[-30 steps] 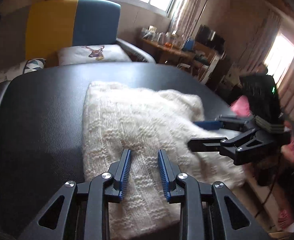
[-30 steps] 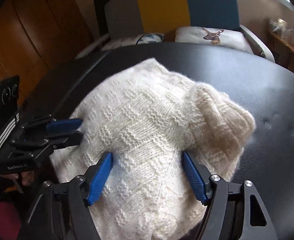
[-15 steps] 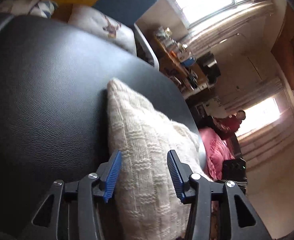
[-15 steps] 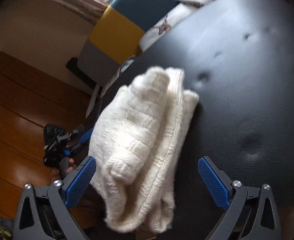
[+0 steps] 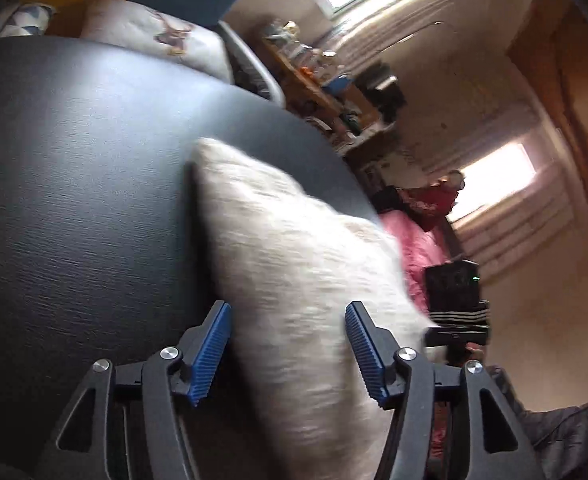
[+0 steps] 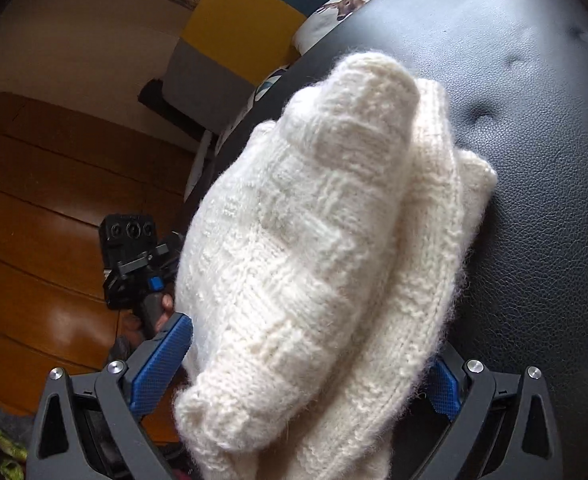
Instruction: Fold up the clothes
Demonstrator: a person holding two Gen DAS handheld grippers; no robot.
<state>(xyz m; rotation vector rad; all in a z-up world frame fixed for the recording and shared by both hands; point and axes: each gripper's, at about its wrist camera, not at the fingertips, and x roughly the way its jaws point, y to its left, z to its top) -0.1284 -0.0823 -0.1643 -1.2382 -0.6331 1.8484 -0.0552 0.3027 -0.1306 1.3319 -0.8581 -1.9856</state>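
Observation:
A folded cream knit sweater (image 6: pixel 313 248) lies on the black leather surface (image 6: pixel 533 120). It also shows in the left wrist view (image 5: pixel 301 280), blurred. My left gripper (image 5: pixel 288 344) is open, its blue pads either side of the sweater's near end. My right gripper (image 6: pixel 305 364) is open wide, with the thick folded bundle between its fingers; the right pad (image 6: pixel 443 390) is partly hidden by the knit. The left gripper shows in the right wrist view (image 6: pixel 142 268) beyond the sweater's left side.
A sofa with yellow and blue back (image 6: pixel 246 28) and a deer cushion (image 5: pixel 162 36) stands behind the black surface. Pink cloth (image 5: pixel 417 256) lies to the right. A cluttered desk (image 5: pixel 321 88) is by the window. Wooden panelling (image 6: pixel 34 220) is at left.
Both grippers tilted sideways and moved in on the sweater's ends. The right gripper came closer, so the bundle now sits between its fingers. The left gripper opened wider.

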